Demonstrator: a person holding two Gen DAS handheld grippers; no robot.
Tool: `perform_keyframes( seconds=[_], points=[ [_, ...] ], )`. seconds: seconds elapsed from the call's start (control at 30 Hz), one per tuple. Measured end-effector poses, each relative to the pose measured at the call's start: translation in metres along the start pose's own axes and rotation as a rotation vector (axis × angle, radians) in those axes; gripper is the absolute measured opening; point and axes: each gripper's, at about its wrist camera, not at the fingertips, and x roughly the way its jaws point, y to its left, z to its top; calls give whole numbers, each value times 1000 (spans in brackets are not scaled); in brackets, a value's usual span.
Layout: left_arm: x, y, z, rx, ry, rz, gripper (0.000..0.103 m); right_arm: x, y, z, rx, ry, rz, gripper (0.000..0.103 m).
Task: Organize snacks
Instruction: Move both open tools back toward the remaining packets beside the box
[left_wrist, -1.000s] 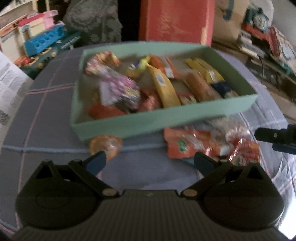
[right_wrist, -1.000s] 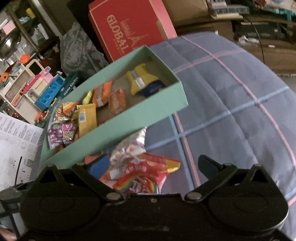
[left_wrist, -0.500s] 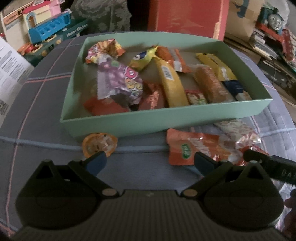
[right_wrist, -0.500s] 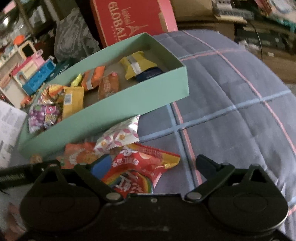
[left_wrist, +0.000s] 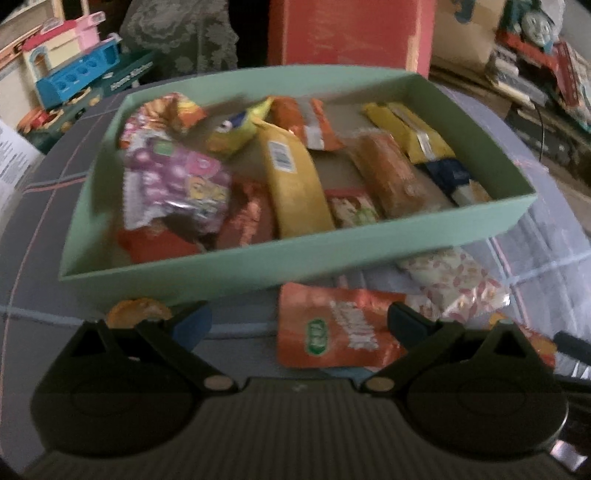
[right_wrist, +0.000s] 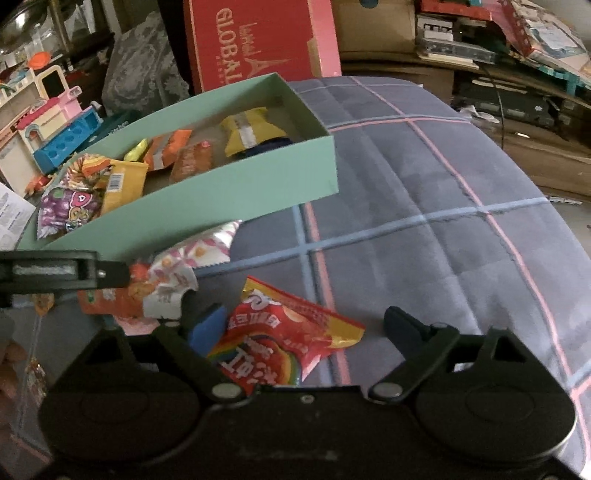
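A green box (left_wrist: 280, 254) on the plaid cloth holds several snack packs; it also shows in the right wrist view (right_wrist: 221, 192). In front of it lie an orange pouch (left_wrist: 332, 328), a white patterned pack (left_wrist: 454, 288) and a small round orange snack (left_wrist: 136, 312). My left gripper (left_wrist: 299, 325) is open, just short of the orange pouch. My right gripper (right_wrist: 306, 328) is open over a red rainbow candy bag (right_wrist: 280, 343), apart from it. The left gripper's finger (right_wrist: 62, 273) reaches in from the left of the right wrist view.
A red GLOBAL carton (right_wrist: 255, 48) stands behind the box. Toy kitchen pieces (left_wrist: 74, 77) and printed paper (left_wrist: 14, 166) lie at far left. Cluttered shelves (right_wrist: 498, 55) are at far right. Plaid cloth (right_wrist: 443, 221) stretches right of the box.
My left gripper has moved forward and lower towards the orange pouch and box. My right gripper has shifted slightly; the left finger now reaches further into its view.
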Motion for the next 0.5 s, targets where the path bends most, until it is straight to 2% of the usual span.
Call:
perform_keyframes(
  seconds=[0.1, 0.23, 0.3, 0.5],
  points=[
    [-1, -4, -8, 37, -22, -3, 103, -4, -4, -3, -7, -3, 1, 86],
    [-3, 6, -15, 47, 0, -41, 103, -6, -4, -5, -12, -5, 12, 77],
    [-5, 12, -18, 52, 14, -55, 103, -8, -3, -5, -12, -5, 17, 77],
    [-16, 22, -28, 131, 5, -32, 103, -12, 1, -9, -19, 3, 59, 71]
  ],
)
